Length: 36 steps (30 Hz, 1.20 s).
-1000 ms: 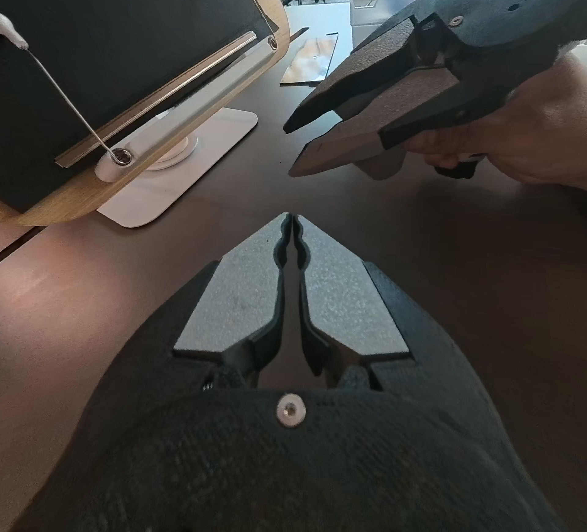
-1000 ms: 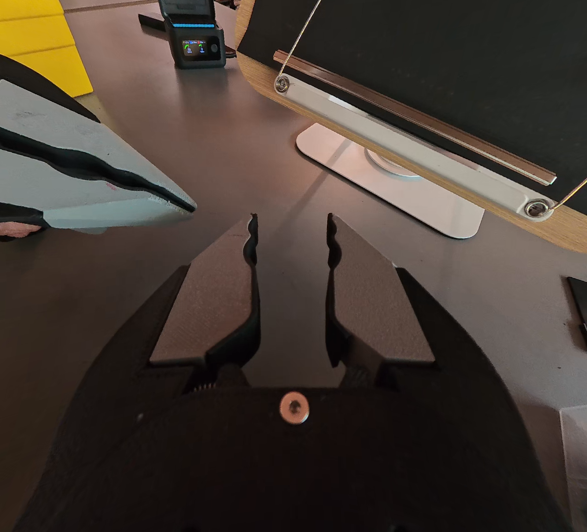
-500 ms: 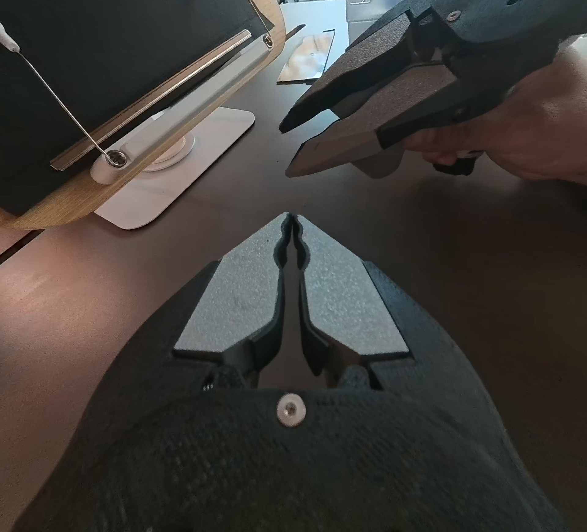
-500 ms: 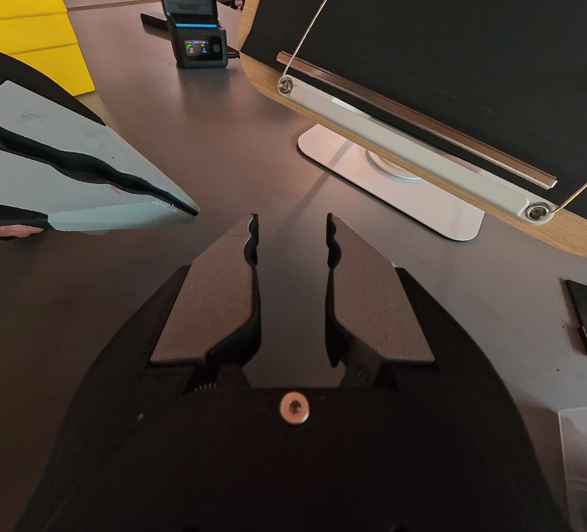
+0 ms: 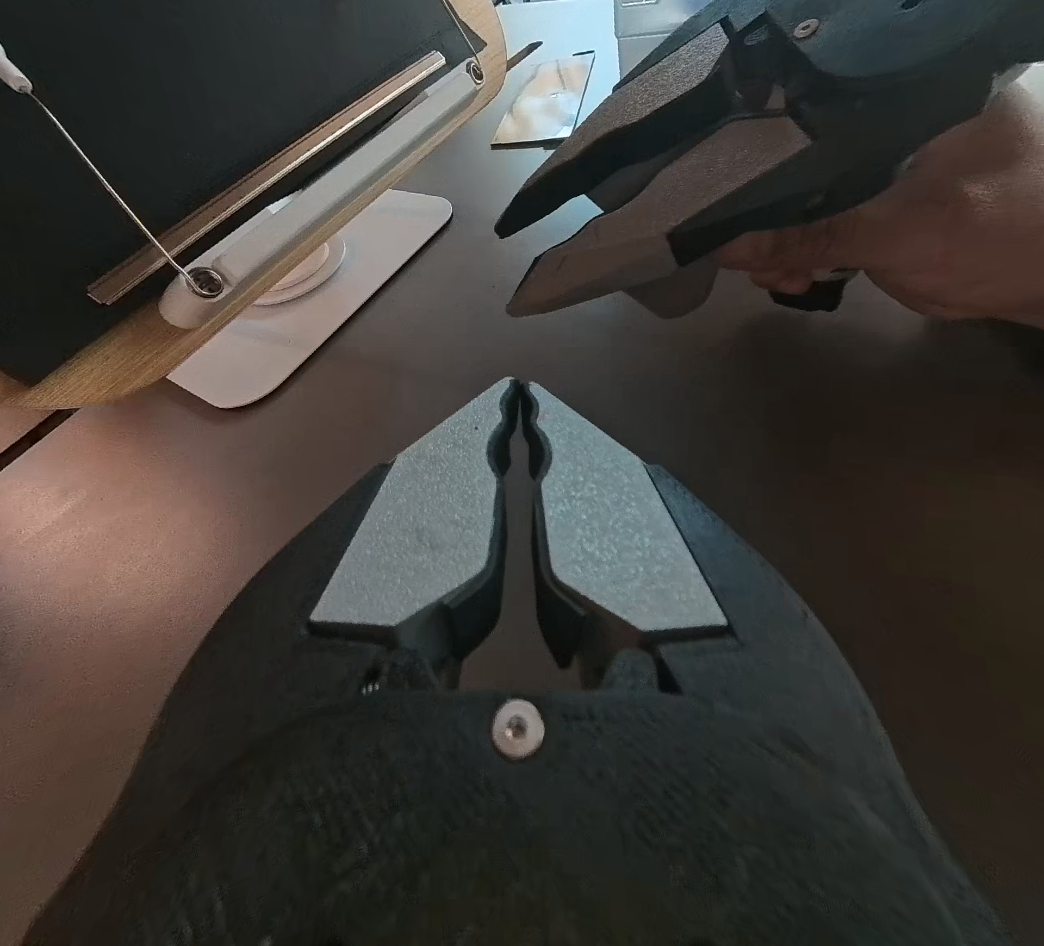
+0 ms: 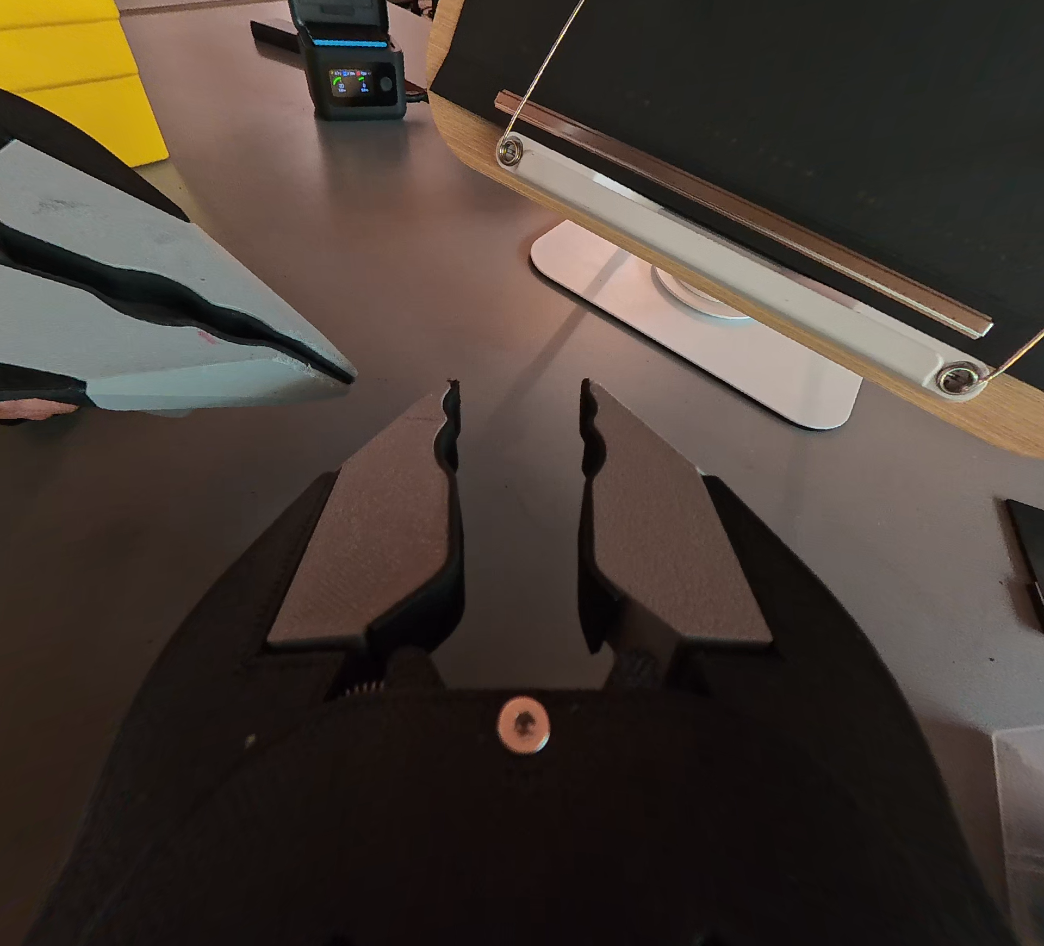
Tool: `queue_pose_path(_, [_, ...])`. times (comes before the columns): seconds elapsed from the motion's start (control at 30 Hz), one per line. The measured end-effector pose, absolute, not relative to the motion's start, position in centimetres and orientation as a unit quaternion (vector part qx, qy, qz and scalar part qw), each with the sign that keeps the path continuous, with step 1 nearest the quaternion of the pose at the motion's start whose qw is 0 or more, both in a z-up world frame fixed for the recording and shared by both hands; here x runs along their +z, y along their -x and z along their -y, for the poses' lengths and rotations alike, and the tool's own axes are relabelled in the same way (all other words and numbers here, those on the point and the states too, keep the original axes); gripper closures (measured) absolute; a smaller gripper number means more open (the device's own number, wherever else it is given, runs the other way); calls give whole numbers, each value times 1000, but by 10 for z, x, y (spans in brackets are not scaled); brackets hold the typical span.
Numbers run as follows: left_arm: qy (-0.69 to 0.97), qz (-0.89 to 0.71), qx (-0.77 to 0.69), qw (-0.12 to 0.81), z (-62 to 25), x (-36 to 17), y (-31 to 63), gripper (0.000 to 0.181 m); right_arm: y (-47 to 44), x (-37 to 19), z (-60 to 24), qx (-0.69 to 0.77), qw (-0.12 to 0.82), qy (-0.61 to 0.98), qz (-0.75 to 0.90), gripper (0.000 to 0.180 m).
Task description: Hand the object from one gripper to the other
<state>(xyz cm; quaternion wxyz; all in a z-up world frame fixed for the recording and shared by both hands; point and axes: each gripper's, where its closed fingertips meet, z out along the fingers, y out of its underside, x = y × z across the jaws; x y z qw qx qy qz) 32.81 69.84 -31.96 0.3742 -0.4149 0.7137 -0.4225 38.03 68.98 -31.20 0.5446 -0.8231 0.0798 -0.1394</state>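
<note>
My left gripper [image 5: 520,389] is shut with nothing between its grey fingers, and it hovers low over the dark table [image 5: 819,467]. My right gripper [image 6: 518,385] is open and empty, with bare table showing through the gap. In the left wrist view the right gripper [image 5: 507,270] comes in from the upper right, held by a hand [image 5: 904,263], its tips a short way ahead of my left tips. In the right wrist view the left gripper [image 6: 339,375] points in from the left, shut. I see no loose object to hand over in either view.
A book stand with a black board [image 6: 791,71], wooden rim, wire page holders and white base [image 6: 706,343] stands close ahead. A yellow bin [image 6: 68,43] and a small black device with a lit screen [image 6: 353,71] sit at the far left. A shiny flat sheet [image 5: 545,102] lies beyond.
Almost nothing. Both grippers have drifted very slightly; the left stays shut and the right stays open.
</note>
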Motion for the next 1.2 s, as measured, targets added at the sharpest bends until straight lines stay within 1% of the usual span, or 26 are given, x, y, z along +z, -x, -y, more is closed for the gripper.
queue_pose_path(0.03, [415,-714,-422,375,-698,-320,-328,181,-380,-312,-690,-139,545,823,-80,140])
queue_pose_path(0.43, [418,-710,-422,378,-700,-319,-328,181,-378,-309,-690,-141,549,820,-76,141])
queue_pose_path(0.57, [432,-689,-432,390,-709,-309,-328,181,-373,-310,-692,-140,545,824,-65,144])
queue_pose_path(0.6, [438,-681,-434,394,-713,-306,-328,179,-372,-311,-693,-141,543,826,-63,144])
queue_pose_path(0.63, [446,-673,-437,396,-717,-304,-328,174,-371,-312,-694,-142,542,826,-60,144])
queue_pose_path(0.7, [462,-663,-437,394,-722,-302,-328,157,-371,-312,-695,-145,540,827,-58,143])
queue_pose_path(0.8, [464,-652,-437,412,-728,-291,-325,151,-372,-313,-695,-144,540,827,-60,143])
queue_pose_path(0.9, [485,-633,-425,428,-740,-283,-317,135,-373,-312,-694,-140,544,825,-64,141])
queue_pose_path(1.03, [506,-610,-454,406,-738,-265,-299,131,-372,-312,-695,-133,546,824,-67,137])
queue_pose_path(1.1, [504,-609,-461,403,-735,-250,-283,131,-372,-311,-695,-139,547,823,-68,132])
queue_pose_path(1.2, [489,-613,-446,431,-735,-218,-247,131,-374,-305,-695,-156,555,814,-71,123])
